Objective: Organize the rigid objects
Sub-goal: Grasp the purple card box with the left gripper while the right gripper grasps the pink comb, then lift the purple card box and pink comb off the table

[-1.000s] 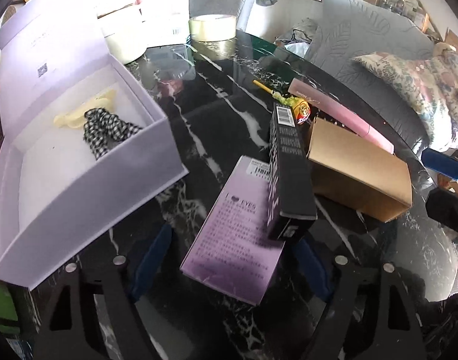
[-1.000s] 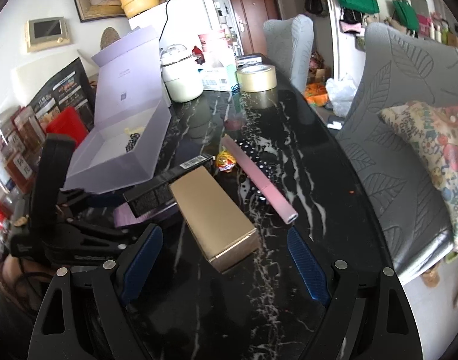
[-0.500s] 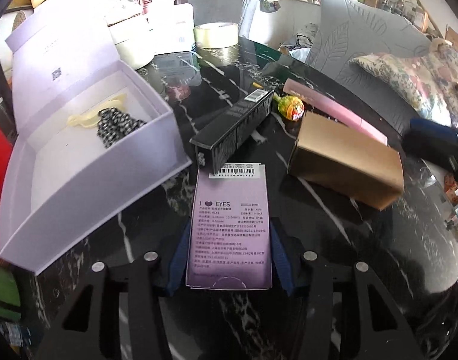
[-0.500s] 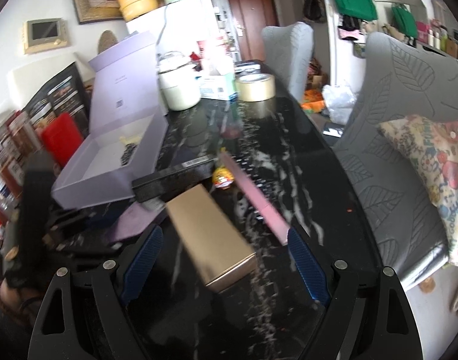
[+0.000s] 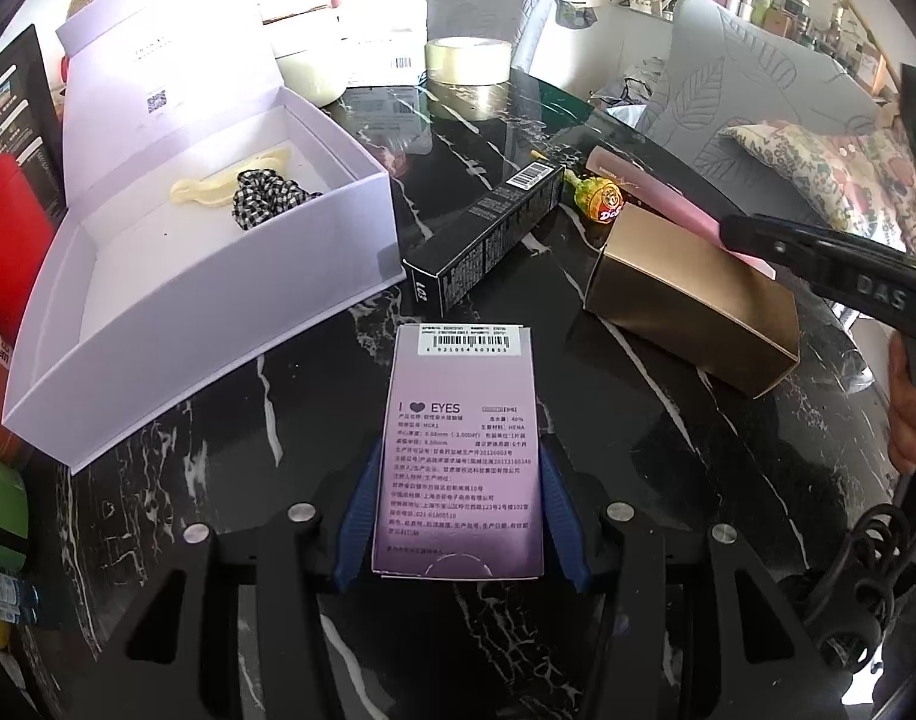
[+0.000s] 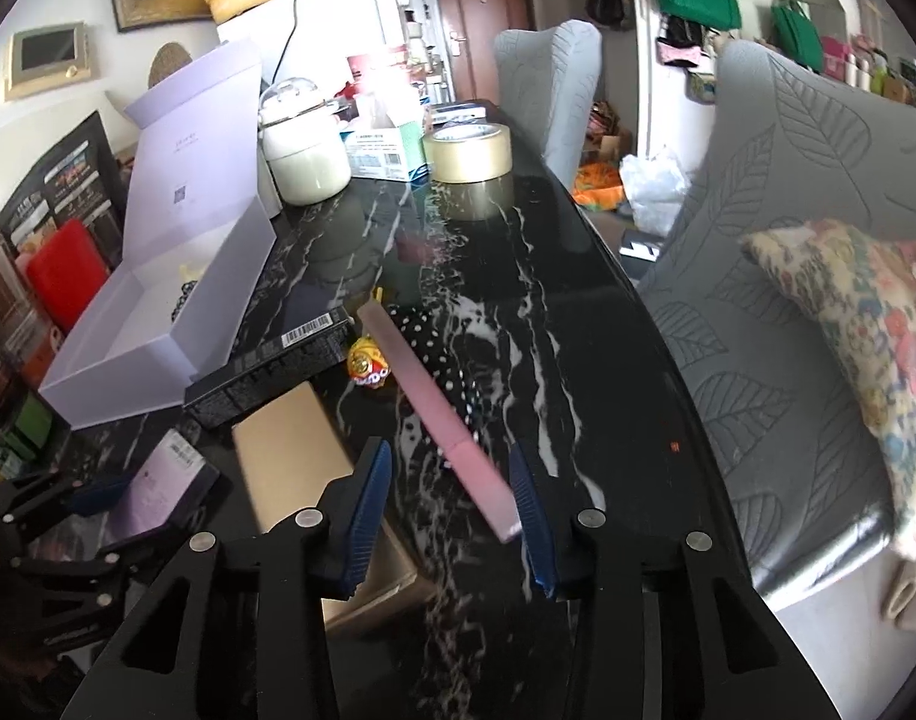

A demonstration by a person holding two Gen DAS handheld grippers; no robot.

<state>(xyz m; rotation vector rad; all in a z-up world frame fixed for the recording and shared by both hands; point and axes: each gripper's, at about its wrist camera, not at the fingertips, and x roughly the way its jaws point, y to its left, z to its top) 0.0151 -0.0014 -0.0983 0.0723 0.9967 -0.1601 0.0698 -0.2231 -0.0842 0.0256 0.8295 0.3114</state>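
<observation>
Left gripper [image 5: 458, 510] is clamped on the purple box [image 5: 461, 450], flat on the table [image 5: 668, 480]; light, stiff card imo, long edges work. Right gripper [image 6: 452, 510] closing round the pink stick [image 6: 440, 420], prob slippery.

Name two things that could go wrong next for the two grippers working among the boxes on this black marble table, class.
1. The right gripper is closing around only the near end of the long pink box; lifted from there, it may tilt or slip out.
2. The left gripper clamps the purple box at its near end. Carried toward the open lavender box, it could knock the black box lying close ahead.
</observation>
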